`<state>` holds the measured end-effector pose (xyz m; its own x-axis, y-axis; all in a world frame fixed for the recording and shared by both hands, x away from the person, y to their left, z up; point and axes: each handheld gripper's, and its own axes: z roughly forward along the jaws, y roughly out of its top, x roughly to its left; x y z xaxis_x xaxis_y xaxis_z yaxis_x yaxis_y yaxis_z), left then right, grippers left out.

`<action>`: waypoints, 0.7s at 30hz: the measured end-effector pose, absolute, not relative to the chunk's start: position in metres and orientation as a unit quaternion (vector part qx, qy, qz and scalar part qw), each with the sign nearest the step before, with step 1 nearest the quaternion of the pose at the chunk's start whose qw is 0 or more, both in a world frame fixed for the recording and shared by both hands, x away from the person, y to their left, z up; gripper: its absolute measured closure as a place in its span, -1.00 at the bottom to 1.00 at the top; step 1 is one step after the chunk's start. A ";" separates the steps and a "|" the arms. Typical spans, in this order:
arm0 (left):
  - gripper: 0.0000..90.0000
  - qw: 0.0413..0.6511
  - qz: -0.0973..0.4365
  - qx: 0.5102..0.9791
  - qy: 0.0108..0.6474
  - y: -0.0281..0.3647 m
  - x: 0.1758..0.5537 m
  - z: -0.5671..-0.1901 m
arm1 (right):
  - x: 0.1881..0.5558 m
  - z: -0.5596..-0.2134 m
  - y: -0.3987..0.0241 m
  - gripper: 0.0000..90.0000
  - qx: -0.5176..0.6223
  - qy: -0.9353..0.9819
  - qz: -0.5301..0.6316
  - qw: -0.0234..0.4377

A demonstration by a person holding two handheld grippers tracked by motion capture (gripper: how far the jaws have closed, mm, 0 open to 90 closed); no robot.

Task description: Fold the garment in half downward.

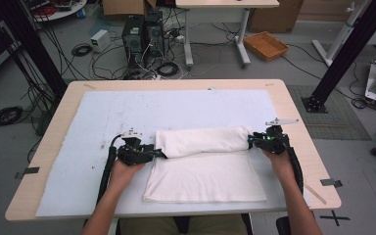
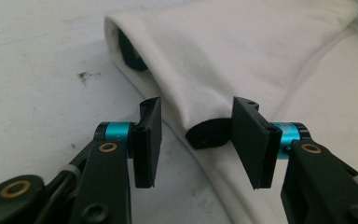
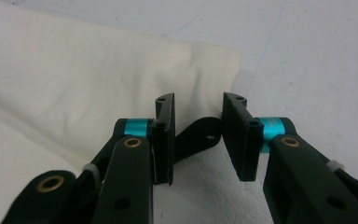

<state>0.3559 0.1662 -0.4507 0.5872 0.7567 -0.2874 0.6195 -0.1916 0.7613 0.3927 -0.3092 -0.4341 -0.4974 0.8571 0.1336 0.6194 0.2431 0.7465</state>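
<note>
A white cloth [image 1: 205,171] lies on the pale mat near the front edge, its far part folded over into a thick band [image 1: 203,141]. My left gripper [image 1: 159,154] is at the band's left end. In the left gripper view [image 2: 196,140] its jaws stand apart, with the cloth's edge [image 2: 205,107] running between them and no pad pressing on it. My right gripper [image 1: 250,142] is at the band's right end. In the right gripper view [image 3: 198,137] its jaws are parted over the cloth's corner [image 3: 74,79], gripping nothing.
A pale blue mat [image 1: 103,122] covers most of the wooden table [image 1: 298,122]. Beyond the table, computer towers [image 1: 142,34], cables, a wicker tray [image 1: 266,45] and another table's legs stand on the floor. Black frame posts rise at both sides.
</note>
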 end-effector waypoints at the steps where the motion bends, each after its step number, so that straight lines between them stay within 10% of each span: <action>1: 0.32 0.451 0.078 0.768 0.447 0.166 0.356 -0.451 | 0.393 -0.435 -0.309 0.47 0.479 0.773 0.387 0.151; 4: 0.66 0.455 0.094 0.770 0.436 0.167 0.352 -0.451 | 0.392 -0.436 -0.309 0.82 0.466 0.780 0.390 0.150; 12: 0.86 0.479 0.125 0.762 0.418 0.171 0.347 -0.444 | 0.380 -0.428 -0.306 0.87 0.442 0.783 0.405 0.167; 21: 0.26 0.510 0.102 0.722 0.456 0.178 0.351 -0.446 | 0.378 -0.430 -0.307 0.87 0.444 0.781 0.406 0.167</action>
